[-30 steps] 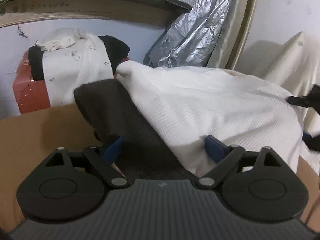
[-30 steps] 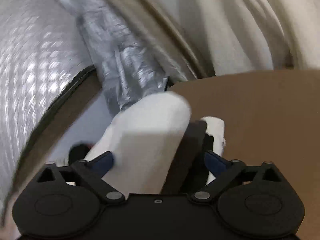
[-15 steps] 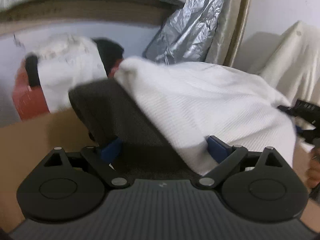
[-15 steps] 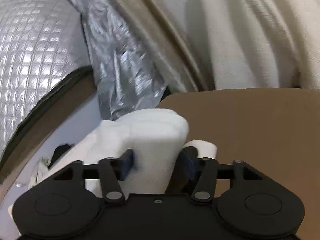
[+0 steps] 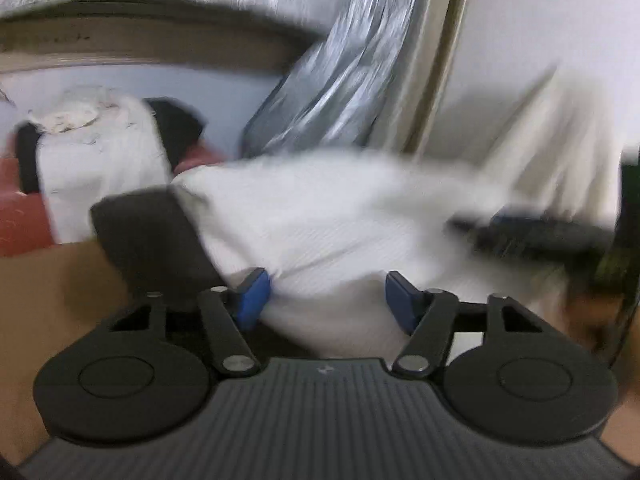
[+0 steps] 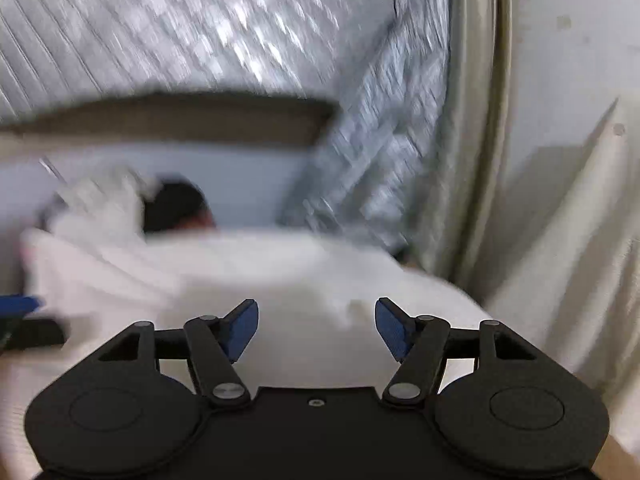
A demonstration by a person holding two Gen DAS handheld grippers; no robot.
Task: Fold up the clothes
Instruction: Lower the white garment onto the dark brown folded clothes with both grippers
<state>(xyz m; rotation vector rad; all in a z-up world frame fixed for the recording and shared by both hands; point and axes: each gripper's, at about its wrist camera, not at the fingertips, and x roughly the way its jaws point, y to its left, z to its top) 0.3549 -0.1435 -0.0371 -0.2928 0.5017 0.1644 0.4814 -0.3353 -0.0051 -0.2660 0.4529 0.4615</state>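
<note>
A white ribbed garment (image 5: pixel 340 216) with a dark panel (image 5: pixel 148 236) lies bunched on a brown cardboard surface (image 5: pixel 48 280). My left gripper (image 5: pixel 326 300) is closing, and a fold of the white cloth fills the gap, creased against the blue pads (image 5: pixel 252 300). In the right wrist view the same white garment (image 6: pixel 240 272) spreads under my right gripper (image 6: pixel 316 328). That gripper is opening and its pads stand clear of the cloth. It also shows as a dark blur at the garment's right end, right gripper (image 5: pixel 520 228). The left gripper's blue pad (image 6: pixel 20 304) peeks in at the far left.
A red suitcase (image 5: pixel 20 208) draped with white clothing (image 5: pixel 100 160) and a black item stands at the back left. Silver quilted foil (image 5: pixel 332 80) and a beige curtain hang behind. Cream cloth (image 5: pixel 560 140) covers something at the right.
The left jaws have narrowed onto the white fold. The right gripper rolled from tilted to level, let go of the white fold it pinched, and swung across; both views are now blurred.
</note>
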